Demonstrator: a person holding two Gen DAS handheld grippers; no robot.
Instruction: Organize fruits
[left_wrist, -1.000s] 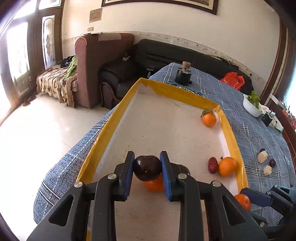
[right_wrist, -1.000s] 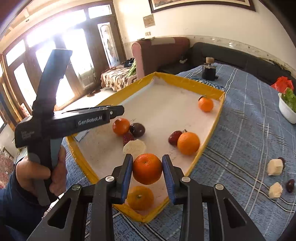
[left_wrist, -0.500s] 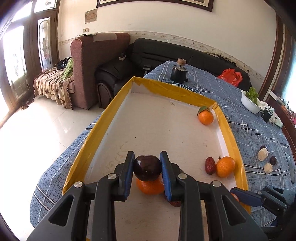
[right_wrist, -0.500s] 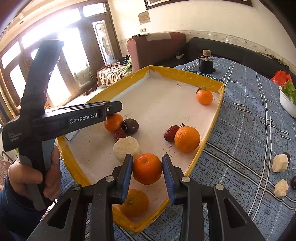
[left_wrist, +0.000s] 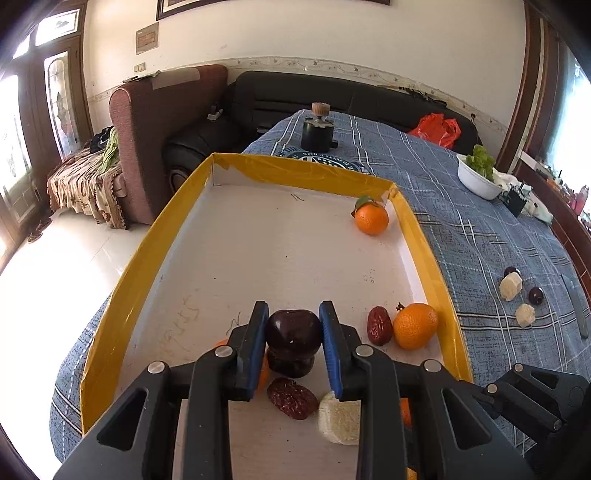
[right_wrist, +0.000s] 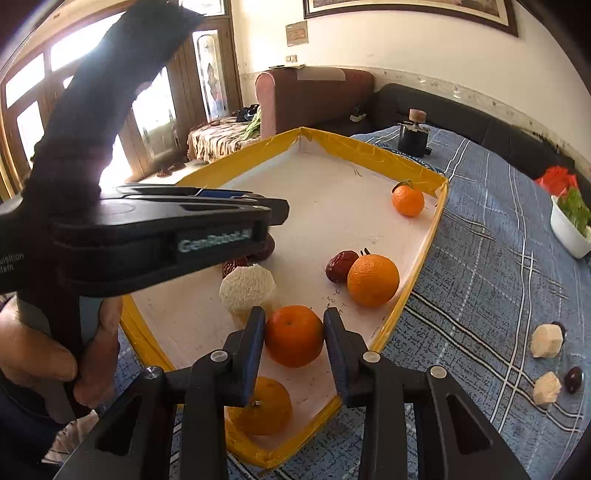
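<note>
The left gripper pinches a glossy dark purple plum between its blue pads, held above the near end of the yellow-rimmed tray. Directly under it sits a second dark plum, with a wrinkled red date and a pale peeled chunk just beside. The right gripper clamps a bright orange mandarin over the tray's near corner, above another mandarin lying there. Further along the tray's right edge a date touches a larger mandarin; a leafy mandarin sits in the far right corner. Out on the blue checked desk, well apart from the tray, lie two pale chunks and a small dark fruit.
</note>
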